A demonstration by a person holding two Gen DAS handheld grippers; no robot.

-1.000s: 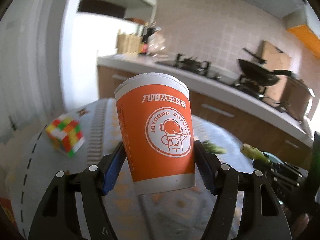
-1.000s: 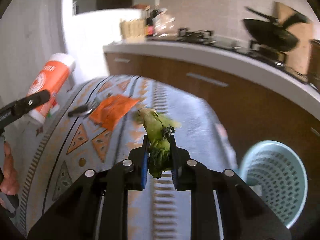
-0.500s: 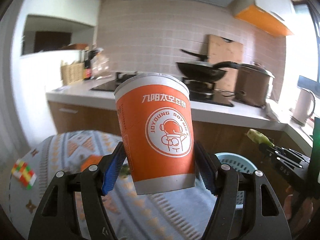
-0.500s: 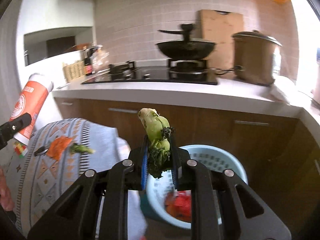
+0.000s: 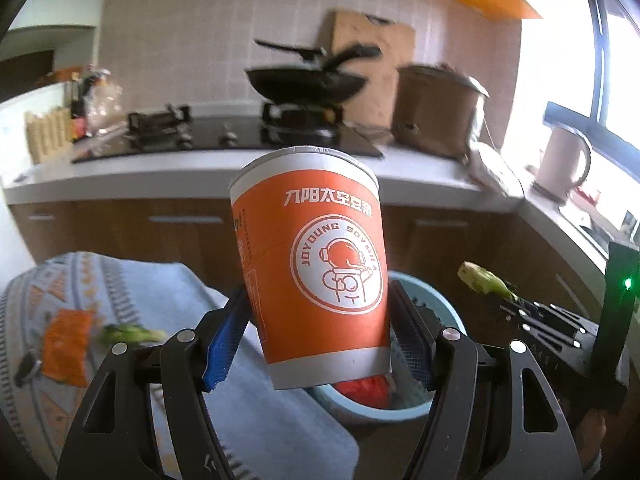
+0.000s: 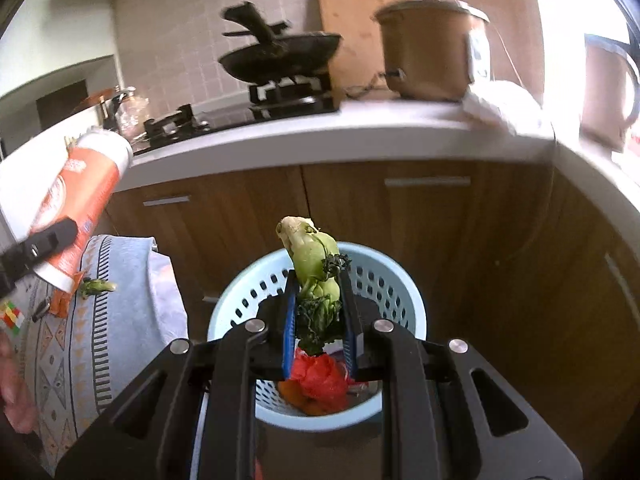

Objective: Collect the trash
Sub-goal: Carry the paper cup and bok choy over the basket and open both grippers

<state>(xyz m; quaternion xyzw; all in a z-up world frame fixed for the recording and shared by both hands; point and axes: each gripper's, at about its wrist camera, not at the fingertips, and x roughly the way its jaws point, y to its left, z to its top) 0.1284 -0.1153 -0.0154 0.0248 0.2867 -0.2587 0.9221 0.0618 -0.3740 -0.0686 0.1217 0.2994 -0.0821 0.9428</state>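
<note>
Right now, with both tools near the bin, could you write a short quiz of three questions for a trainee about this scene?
1. True or false: the left tool grips an orange soy milk paper cup.
2. What does the right tool hold? A) a Rubik's cube B) a green vegetable scrap C) a red plastic bag
3. Fill in: the light blue perforated wastebasket already holds something ____ in colour.

Key
1. True; its pads press the cup's two sides.
2. B; the green vegetable scrap is clamped upright above the wastebasket.
3. Red; crumpled red trash lies inside, with something orange beside it.
</note>
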